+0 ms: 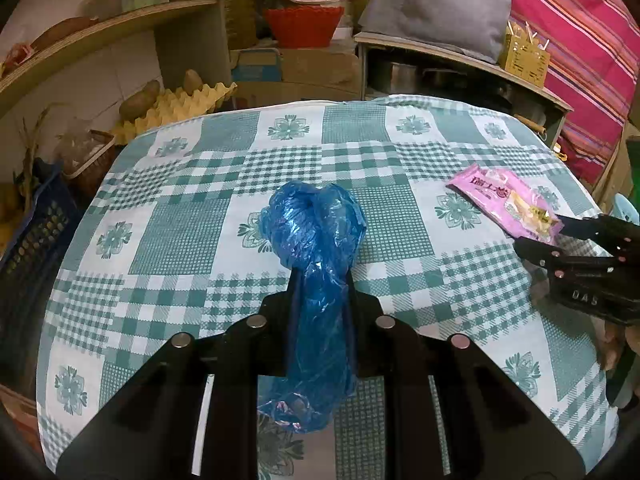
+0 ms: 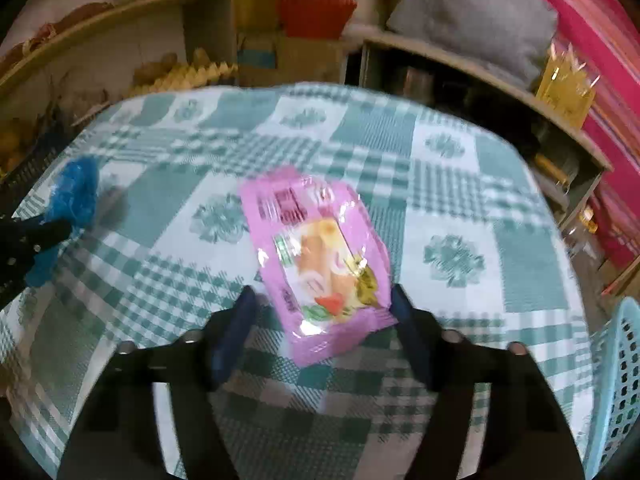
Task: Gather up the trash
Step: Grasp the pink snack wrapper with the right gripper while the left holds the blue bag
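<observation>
A crumpled blue plastic bag (image 1: 316,224) sits pinched between the fingers of my left gripper (image 1: 322,276), which is shut on it just above the green-and-white checked tablecloth (image 1: 192,236). A pink snack wrapper (image 2: 316,256) lies flat on the cloth to the right. My right gripper (image 2: 322,300) straddles the wrapper's near end. Its jaws stand apart, with a gap on the left side and the right finger (image 2: 400,304) at the wrapper's edge. From the left wrist view, the pink wrapper (image 1: 504,200) and my right gripper (image 1: 540,236) show at the table's right side. The right wrist view catches the blue bag (image 2: 76,196) at far left.
A light blue perforated basket (image 2: 616,380) stands off the table's right edge. A dark blue crate (image 1: 36,232) and a wicker basket (image 1: 88,160) sit past the left edge. Behind the table are a yellow egg tray (image 1: 180,100) with potatoes, shelves and a red basket (image 1: 304,24).
</observation>
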